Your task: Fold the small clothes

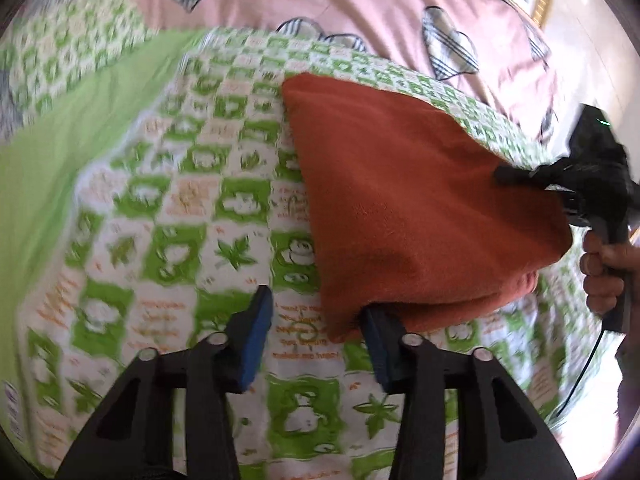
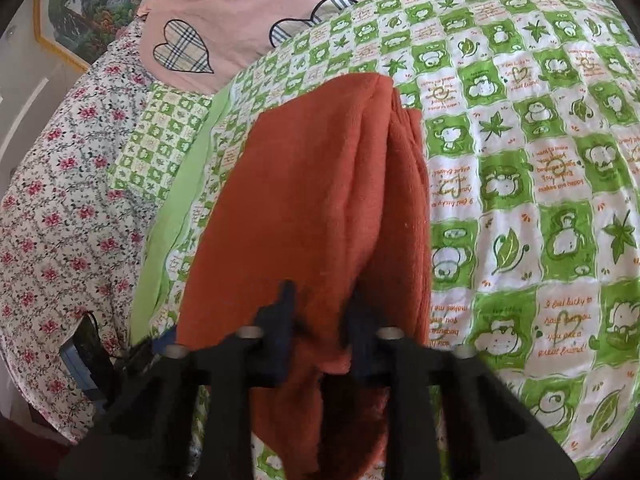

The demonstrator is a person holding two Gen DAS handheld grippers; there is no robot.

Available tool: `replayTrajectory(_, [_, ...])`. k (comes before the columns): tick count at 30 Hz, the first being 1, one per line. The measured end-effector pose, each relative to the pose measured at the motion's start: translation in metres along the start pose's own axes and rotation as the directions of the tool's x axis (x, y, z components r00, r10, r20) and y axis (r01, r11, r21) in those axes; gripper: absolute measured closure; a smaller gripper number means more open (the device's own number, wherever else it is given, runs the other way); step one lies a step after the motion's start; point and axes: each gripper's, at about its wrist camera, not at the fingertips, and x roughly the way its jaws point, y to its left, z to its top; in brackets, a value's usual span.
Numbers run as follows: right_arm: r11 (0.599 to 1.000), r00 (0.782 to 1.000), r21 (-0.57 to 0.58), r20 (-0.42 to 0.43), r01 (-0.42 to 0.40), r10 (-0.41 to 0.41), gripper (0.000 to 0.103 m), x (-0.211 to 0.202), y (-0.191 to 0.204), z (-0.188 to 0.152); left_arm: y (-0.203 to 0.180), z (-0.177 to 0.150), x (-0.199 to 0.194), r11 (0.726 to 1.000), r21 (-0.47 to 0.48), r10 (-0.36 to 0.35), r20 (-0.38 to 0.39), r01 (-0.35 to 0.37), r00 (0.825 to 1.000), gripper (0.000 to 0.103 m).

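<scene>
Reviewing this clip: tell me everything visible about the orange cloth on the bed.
The orange cloth is rust-coloured, plain and fleecy like a small towel. It lies doubled over in layers on the green checked bedspread, with a deep crease running along it. The right gripper is shut on its near edge, bunching the fabric. The left gripper is open, one finger tucked under the cloth's corner, the other beside it on the bedspread.

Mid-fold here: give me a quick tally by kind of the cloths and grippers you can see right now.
Orange cloth: 1
Green checked bedsheet: 1
Pink heart-print sheet: 1
Floral cloth: 1
Grippers: 2, the left gripper and the right gripper
Total: 6
</scene>
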Motion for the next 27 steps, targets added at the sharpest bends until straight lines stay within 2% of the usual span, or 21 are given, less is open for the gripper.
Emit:
replayTrajectory(2, [0.995,0.99,-0.03,0.096,-0.099,0.101,0.088,-0.021,0.016,0.006,0.006,0.0,0.002,0.998,-0.059,-0.024,-0.015,0.023,1.0,0.065])
replayTrajectory(3, [0.989,0.978,-0.069,0.152,-0.134,0.144,0.088,-0.036,0.027,0.008,0.009,0.001,0.002,0.997,-0.077,-0.031,-0.015,0.029,0.999,0.065])
replayTrajectory(5, [0.989,0.973,-0.101,0.189,-0.111,0.129,0.089,-0.045,0.031,0.006,0.011,0.002,0.001,0.994,-0.104,-0.04,-0.014,0.038,0.999,0.066])
replayTrajectory(9, [0.999,0.993,-0.045,0.12,0.011,-0.005,0.091,-0.025,-0.005,-0.006,0.011,0.0,0.003,0.993,-0.113,-0.03,-0.036,0.025,0.999,0.066])
replayTrajectory(13, [0.998,0.996,0.053,0.081,0.034,-0.038,0.094,-0.01,-0.049,-0.03,0.012,-0.001,0.006,0.991,-0.128,-0.041,-0.053,0.034,0.998,0.066])
replayTrajectory(17, [0.996,0.995,0.055,0.062,0.071,-0.074,0.094,-0.002,-0.055,-0.035,0.005,0.0,0.004,0.996,-0.075,-0.05,-0.083,0.044,0.995,0.067])
replayTrajectory(20, [0.996,0.995,0.026,0.035,0.09,-0.091,0.094,-0.005,-0.049,-0.03,-0.001,0.001,-0.008,0.993,-0.011,-0.116,-0.11,0.115,0.987,0.068])
replayTrajectory(23, [0.998,0.998,0.038,0.027,0.055,-0.056,0.085,-0.008,-0.045,-0.018,-0.017,0.001,-0.031,0.977,0.087,-0.189,-0.092,0.197,0.978,0.066])
replayTrajectory(24, [0.998,0.998,0.046,0.035,0.042,-0.044,0.079,-0.008,-0.045,-0.014,-0.023,0.003,-0.037,0.971,0.112,-0.201,-0.081,0.21,0.976,0.065])
replayTrajectory(25, [0.998,0.998,0.053,0.052,0.026,-0.029,0.067,-0.006,-0.044,-0.007,-0.031,0.008,-0.04,0.965,0.134,-0.218,-0.069,0.225,0.974,0.064])
replayTrajectory(26, [0.998,0.998,0.059,0.06,0.015,-0.019,0.061,-0.004,-0.043,-0.001,-0.035,0.012,-0.04,0.962,0.143,-0.227,-0.06,0.233,0.972,0.063])
replayTrajectory(27, [0.998,0.998,0.069,0.064,0.01,-0.014,0.06,0.001,-0.044,0.008,-0.04,0.017,-0.039,0.959,0.151,-0.234,-0.048,0.239,0.971,0.062])
